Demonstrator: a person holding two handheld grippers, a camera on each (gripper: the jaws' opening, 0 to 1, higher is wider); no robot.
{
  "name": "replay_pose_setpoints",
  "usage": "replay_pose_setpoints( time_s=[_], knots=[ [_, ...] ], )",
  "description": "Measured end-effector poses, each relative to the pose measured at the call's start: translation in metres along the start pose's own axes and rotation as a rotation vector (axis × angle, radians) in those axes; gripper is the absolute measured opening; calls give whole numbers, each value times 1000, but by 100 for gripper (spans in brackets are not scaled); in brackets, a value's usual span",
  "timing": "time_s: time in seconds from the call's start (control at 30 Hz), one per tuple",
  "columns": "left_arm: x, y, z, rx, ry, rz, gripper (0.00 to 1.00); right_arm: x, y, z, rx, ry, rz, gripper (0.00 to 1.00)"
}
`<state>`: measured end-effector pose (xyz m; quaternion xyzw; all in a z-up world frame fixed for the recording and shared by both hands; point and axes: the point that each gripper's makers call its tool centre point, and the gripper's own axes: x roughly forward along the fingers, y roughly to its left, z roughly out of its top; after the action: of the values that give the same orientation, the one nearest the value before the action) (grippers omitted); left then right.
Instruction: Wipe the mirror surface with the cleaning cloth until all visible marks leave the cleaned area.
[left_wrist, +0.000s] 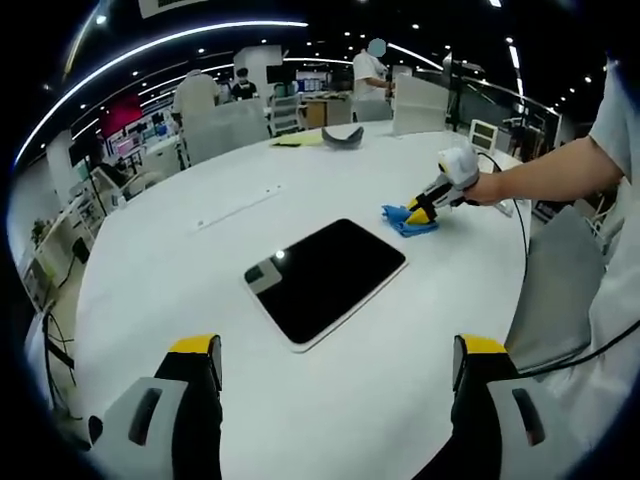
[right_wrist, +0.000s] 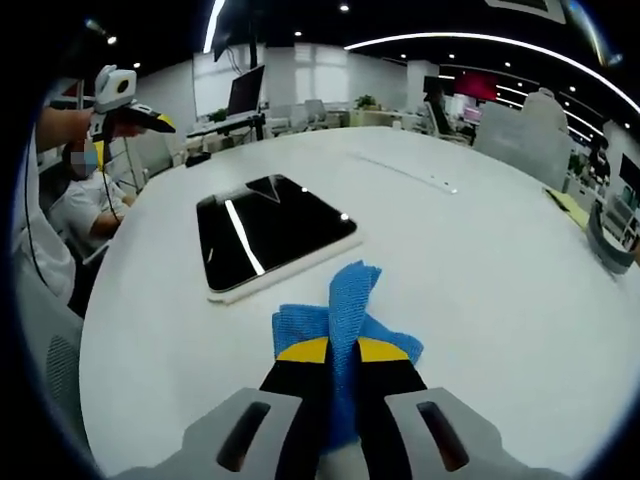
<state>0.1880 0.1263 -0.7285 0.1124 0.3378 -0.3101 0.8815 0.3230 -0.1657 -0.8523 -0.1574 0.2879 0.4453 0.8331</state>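
Judging from how things lie, the wiping has not begun — only the pick-up of the cloth looks done.

Furthest left, the left gripper (left_wrist: 335, 360) hovers over the near part of the white table (left_wrist: 150, 270), its jaws standing wide apart with nothing between them. Just ahead of it lies the mirror (left_wrist: 327, 279), a dark rectangular slab with a pale rim, flat on the table and reflecting the ceiling lights. Whether marks remain on its surface is too fine to tell.

Further right, beyond the mirror's far corner, the right gripper (left_wrist: 420, 212) is clamped on the blue cleaning cloth (left_wrist: 405, 222), which rests bunched on the table near the mirror but apart from it. In the right gripper view the same grip shows close up: the right gripper (right_wrist: 342, 350) is pinched together on a fold of the cleaning cloth (right_wrist: 350, 300), with the mirror (right_wrist: 270, 238) just ahead.

What is left — carrying the cloth onto the glass and rubbing across it.
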Motion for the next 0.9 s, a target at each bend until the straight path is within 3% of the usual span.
replay_pose_setpoints(
  time_s=[0.27,0.43,0.53,0.9],
  knots=[
    [-2,0,-4,-2,8,8,96,0,0,0,9,-11,-6,3],
    [-2,-1,-1,-13,-6,5,96,-1,-1,2,89,-17,-5,3],
    [0,-2,0,-16,-9,3,96,-3,-3,4,93,-21,-19,3],
    [5,-4,4,-3,-17,-14,96,-33,-14,38,95,-88,-73,3]
  ],
)
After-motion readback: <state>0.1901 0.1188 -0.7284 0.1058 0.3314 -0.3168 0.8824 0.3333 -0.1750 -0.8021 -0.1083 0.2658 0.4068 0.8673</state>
